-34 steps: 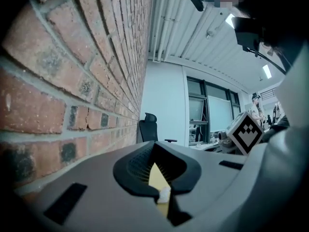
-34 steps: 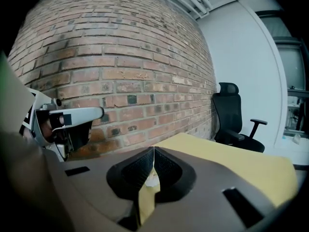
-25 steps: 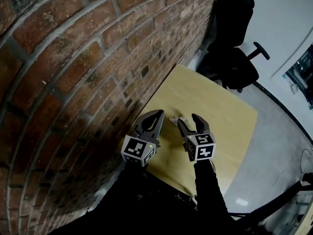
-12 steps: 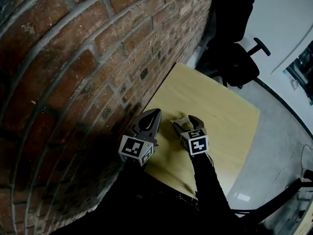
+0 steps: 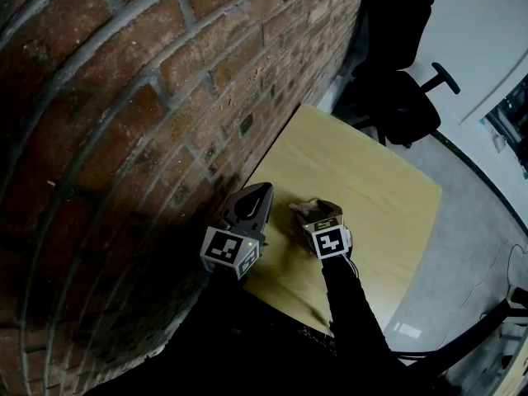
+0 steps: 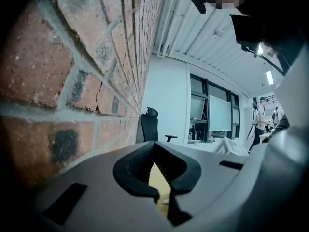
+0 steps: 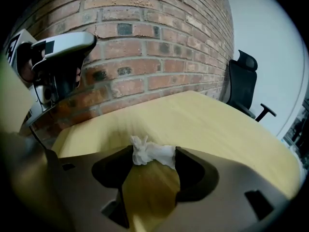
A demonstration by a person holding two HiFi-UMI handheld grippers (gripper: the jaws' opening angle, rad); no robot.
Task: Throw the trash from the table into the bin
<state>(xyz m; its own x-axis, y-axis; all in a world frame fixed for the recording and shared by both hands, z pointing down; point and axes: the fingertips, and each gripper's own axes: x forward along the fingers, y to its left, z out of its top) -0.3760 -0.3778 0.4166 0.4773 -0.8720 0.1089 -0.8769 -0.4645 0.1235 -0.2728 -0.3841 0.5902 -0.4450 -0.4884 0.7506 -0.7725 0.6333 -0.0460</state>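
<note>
A crumpled white tissue (image 7: 149, 152) lies on the light wooden table (image 7: 207, 120), near the brick wall. My right gripper (image 7: 154, 159) tilts down over it, and its jaws have just been opening wide; the tissue sits between the two tips with no squeeze visible. In the head view the tissue (image 5: 302, 210) peeks out just ahead of the right gripper (image 5: 312, 214). My left gripper (image 5: 258, 192) hovers beside it, close to the wall, jaws together and empty. It also shows at the upper left of the right gripper view, as the left gripper (image 7: 63, 52). No bin is in view.
A red brick wall (image 5: 165, 97) runs along the table's left side. A black office chair (image 5: 396, 73) stands past the table's far end. Grey floor (image 5: 478, 246) lies to the right of the table (image 5: 363, 180).
The right gripper has sunk toward the table and tipped downward, so its spread jaws now straddle the tissue. The left gripper has stayed almost in place.
</note>
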